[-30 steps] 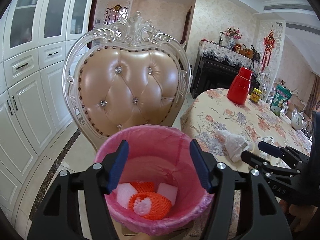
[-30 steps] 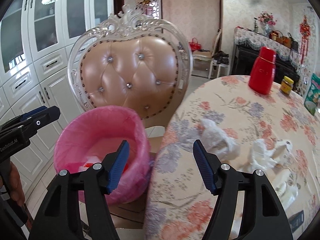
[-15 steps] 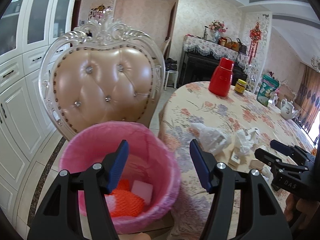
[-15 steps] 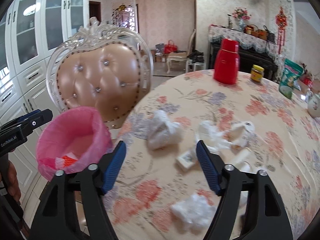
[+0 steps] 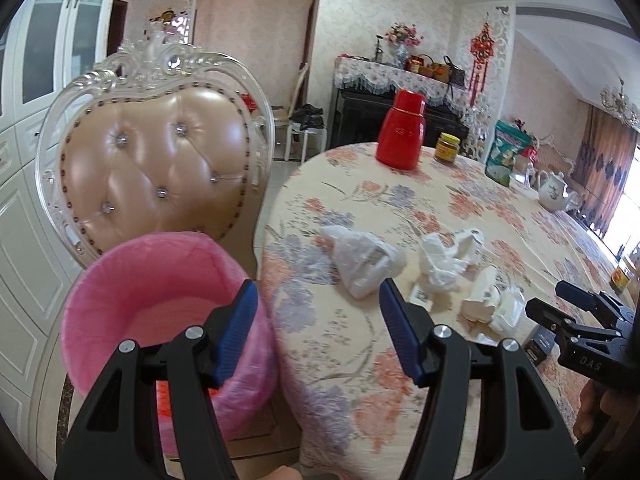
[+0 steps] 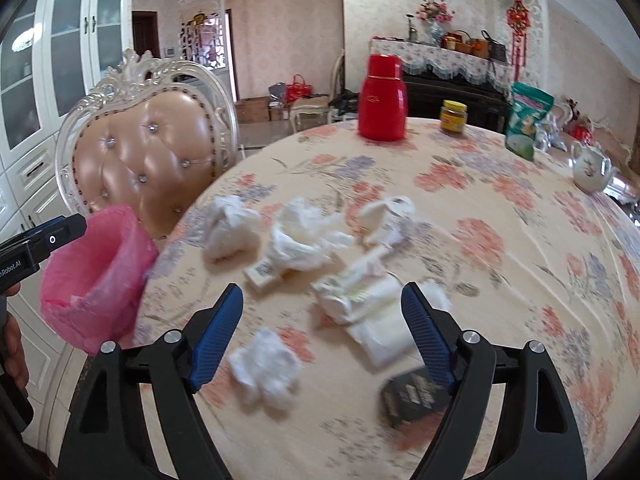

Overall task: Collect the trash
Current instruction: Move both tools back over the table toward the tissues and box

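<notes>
Your right gripper (image 6: 322,332), jaws just widening, gapes empty over a white wad (image 6: 264,366) and dark packet (image 6: 414,398), unseen from the left. Your left gripper (image 5: 318,330) open, empty, beside pink bin (image 5: 160,304); "DAS" readable there. Tissues (image 6: 304,236) mid-table.

Two fish-eye cameras, one on each gripper, both looking forward and down along blue fingers.

Left view: low by the table (image 5: 472,216) edge, close over the pink bin (image 5: 160,280), facing the chair (image 5: 156,164) and the far wall, with the right gripper (image 5: 580,312) poking in at the right side. Right view: further over the table (image 6: 500,240), close above the white trash (image 6: 304,236), with the bin (image 6: 96,276) and left gripper (image 6: 44,236) at its left edge. Shared by both: bin, chair, white trash (image 5: 444,256), red flask (image 5: 402,130) (image 6: 382,98), teapot (image 5: 554,192) (image 6: 592,170).
</notes>
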The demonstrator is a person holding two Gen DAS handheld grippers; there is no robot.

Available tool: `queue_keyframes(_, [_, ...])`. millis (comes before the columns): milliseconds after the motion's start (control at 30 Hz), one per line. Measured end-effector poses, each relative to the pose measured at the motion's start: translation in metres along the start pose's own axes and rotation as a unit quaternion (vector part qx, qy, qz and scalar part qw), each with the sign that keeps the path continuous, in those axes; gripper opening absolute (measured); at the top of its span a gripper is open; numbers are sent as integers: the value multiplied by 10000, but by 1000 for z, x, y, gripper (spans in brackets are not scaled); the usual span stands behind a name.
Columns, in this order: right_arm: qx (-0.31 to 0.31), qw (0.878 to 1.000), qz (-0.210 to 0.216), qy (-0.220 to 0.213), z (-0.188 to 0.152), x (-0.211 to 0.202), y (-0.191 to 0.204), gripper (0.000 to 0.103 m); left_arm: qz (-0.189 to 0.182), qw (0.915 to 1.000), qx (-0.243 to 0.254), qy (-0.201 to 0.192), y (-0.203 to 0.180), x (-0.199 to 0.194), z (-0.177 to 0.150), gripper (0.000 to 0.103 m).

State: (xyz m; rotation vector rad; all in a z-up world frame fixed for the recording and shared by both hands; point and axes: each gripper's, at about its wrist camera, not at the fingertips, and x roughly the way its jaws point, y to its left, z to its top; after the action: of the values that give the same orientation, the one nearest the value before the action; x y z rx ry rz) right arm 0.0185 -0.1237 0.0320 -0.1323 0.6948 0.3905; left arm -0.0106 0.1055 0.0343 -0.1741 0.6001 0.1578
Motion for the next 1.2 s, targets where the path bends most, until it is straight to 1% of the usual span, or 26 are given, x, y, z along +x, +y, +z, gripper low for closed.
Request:
queue_keyframes(133, [73,9999,-83,42,-8,-3,-21,79,-113,9999,96,74,-21,8,-5,61])
queue_keyframes(267, [73,9998,-139,100,-17,-6,-35,84,-221,9994,191,158,-42,13,-10,61])
queue_keyframes(367, [70,9997,-157,160,-24,-6,-47,85,-327,9987,287,249,-58,19,-16,61])
queue_keyframes(633, [105,9992,-164,340,-41,-3,-70,85,-581,9959,509,471,-97,31,-29,61])
queue_keyframes(800, [198,9989,-167,396,-48,-3,-83,85,-790,9923,657,692,-123,41,-44,61])
queue_keyframes(933, [216,9987,-174,436,-53,-3,-89,85,-918,9893,704,884,-137,51,-54,61])
queue_keyframes(1200, [264,9982,-193,495,-59,-4,-102,85,-1033,9837,762,1256,-154,71,-68,61])
